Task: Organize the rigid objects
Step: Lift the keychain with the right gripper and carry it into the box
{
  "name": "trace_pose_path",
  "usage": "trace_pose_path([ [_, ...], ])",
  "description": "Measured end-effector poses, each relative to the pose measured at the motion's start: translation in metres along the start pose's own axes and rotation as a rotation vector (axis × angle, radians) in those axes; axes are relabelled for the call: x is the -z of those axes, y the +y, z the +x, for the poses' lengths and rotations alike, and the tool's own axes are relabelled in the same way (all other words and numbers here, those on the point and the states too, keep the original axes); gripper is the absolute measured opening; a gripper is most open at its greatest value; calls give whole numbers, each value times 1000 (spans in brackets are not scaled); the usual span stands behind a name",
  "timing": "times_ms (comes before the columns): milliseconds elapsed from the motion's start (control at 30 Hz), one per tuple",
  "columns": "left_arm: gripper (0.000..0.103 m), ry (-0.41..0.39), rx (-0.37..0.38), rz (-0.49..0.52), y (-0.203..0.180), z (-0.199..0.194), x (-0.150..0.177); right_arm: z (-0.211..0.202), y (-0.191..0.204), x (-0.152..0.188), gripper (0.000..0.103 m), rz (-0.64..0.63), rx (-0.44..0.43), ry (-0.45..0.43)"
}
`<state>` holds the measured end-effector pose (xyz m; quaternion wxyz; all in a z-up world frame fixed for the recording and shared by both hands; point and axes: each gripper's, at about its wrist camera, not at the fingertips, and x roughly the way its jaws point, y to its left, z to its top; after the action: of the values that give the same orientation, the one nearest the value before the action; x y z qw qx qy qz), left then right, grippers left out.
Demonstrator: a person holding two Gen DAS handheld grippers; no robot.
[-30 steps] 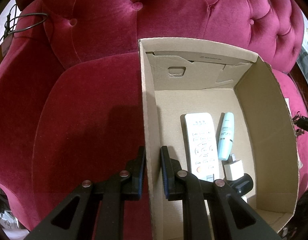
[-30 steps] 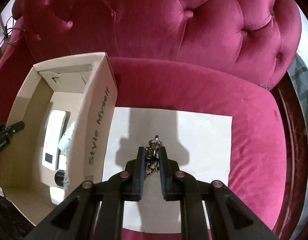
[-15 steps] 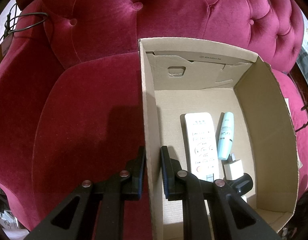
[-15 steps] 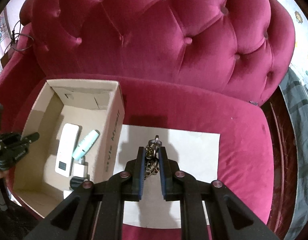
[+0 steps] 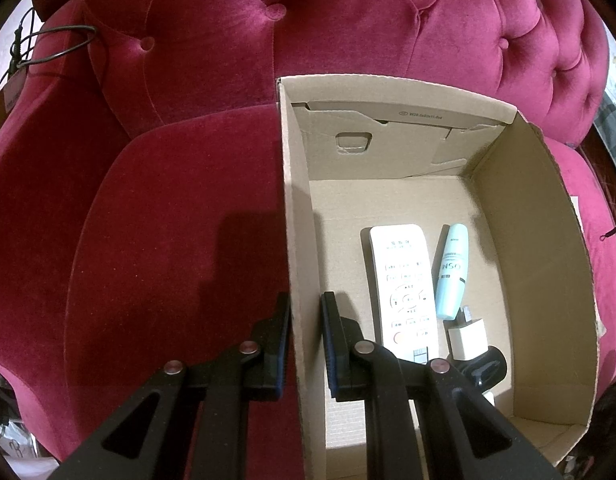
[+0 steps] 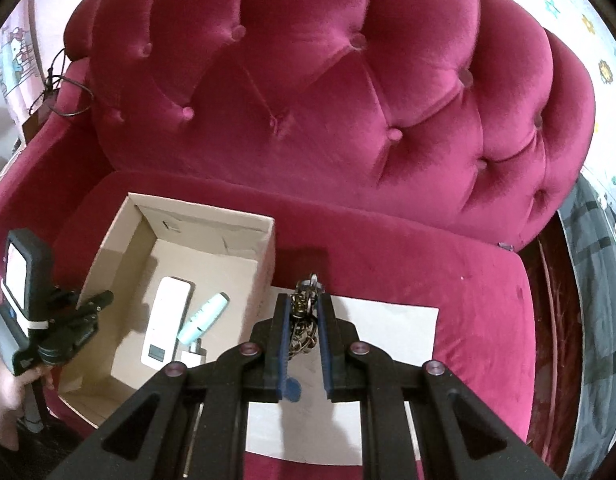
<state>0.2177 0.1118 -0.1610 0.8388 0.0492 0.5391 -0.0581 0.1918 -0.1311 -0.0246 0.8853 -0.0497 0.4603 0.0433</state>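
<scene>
A cardboard box (image 5: 540, 240) stands on the red sofa seat. In it lie a white remote (image 5: 406, 288), a light blue tube (image 5: 452, 272), a small white charger (image 5: 468, 336) and a black object (image 5: 488, 368). My left gripper (image 5: 306, 312) is shut on the box's left wall. My right gripper (image 6: 304, 308) is shut on a bunch of brass-coloured keys (image 6: 304, 320) and holds it in the air above a white sheet (image 6: 384, 328), right of the box (image 6: 264, 264). The left gripper (image 6: 96, 304) shows at the box's left wall in the right wrist view.
The tufted red sofa back (image 6: 348, 100) rises behind the seat. A black cable (image 5: 60, 44) hangs over the left armrest. A dark blanket (image 6: 596, 300) lies beyond the sofa's right end.
My right gripper has risen with the keys, so the sheet and box look smaller and farther below. My left gripper and the box have not moved.
</scene>
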Motion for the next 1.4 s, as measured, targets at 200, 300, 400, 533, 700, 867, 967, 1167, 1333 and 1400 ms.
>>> trace_pose_path([
  [200, 16, 0, 0, 1, 0, 0, 0, -4, 21, -9, 12, -30, -29, -11],
  [300, 16, 0, 1, 1, 1, 0, 0, -2, 32, -12, 12, -45, -46, -13],
  [400, 16, -1, 1, 3, 0, 0, 0, 1, 46, -13, 12, -60, -65, -11],
  [533, 16, -1, 3, 1, 1, 0, 0, 9, 65, -12, 12, -80, -89, -3],
  [700, 16, -1, 6, 1, 2, 0, 0, 22, 86, -8, 12, -102, -113, 17],
  [867, 16, -1, 7, 1, 2, 0, 0, 38, 102, -1, 12, -115, -131, 46],
  [967, 16, 0, 8, 0, 3, 0, 0, 50, 111, 6, 12, -118, -138, 65],
  [1167, 16, 0, 11, -1, 3, -1, 0, 72, 122, 18, 12, -119, -141, 108],
  [1333, 16, 1, 13, -2, 3, 0, 1, 90, 131, 29, 13, -124, -142, 141],
  [1400, 16, 1, 13, -1, 2, 0, 0, 97, 132, 33, 13, -124, -136, 156],
])
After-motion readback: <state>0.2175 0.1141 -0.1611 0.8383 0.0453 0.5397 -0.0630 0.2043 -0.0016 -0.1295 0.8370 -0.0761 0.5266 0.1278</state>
